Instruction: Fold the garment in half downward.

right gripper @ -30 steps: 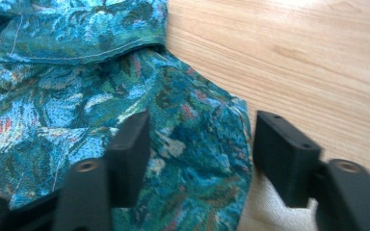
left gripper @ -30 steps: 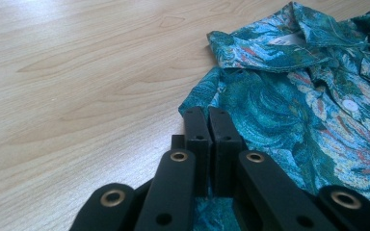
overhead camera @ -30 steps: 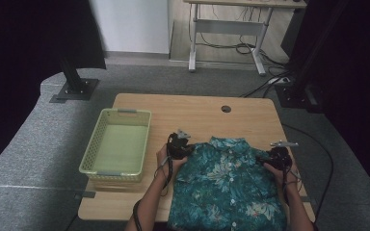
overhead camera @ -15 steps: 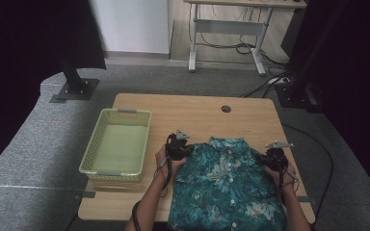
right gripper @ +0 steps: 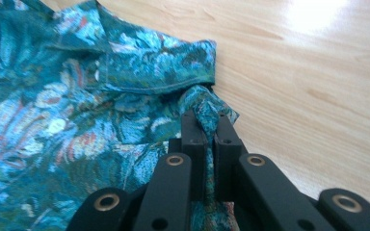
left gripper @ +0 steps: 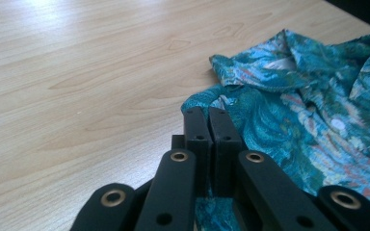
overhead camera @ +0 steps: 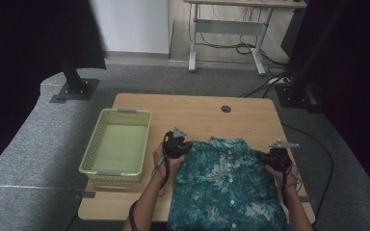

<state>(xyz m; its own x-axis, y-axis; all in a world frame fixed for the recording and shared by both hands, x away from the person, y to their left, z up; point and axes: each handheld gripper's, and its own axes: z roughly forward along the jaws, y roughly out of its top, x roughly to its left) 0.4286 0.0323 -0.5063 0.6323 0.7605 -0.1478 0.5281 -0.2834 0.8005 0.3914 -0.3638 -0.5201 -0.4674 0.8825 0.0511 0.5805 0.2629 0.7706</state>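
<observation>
Floral shirt [overhead camera: 226,185] lies flat on the wooden surface [overhead camera: 250,120], right of the green basket [overhead camera: 118,144]. Left gripper [left gripper: 211,120] pinches the shirt's left shoulder edge. Right gripper [right gripper: 204,126], jaws just closed, clamps the bunched right shoulder fabric.

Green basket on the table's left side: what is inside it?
In the high view the green basket holds nothing that can be seen: its pale floor lies bare. The near wall hides a thin strip of the floor behind it. The floral shirt lies beside it, outside.
</observation>
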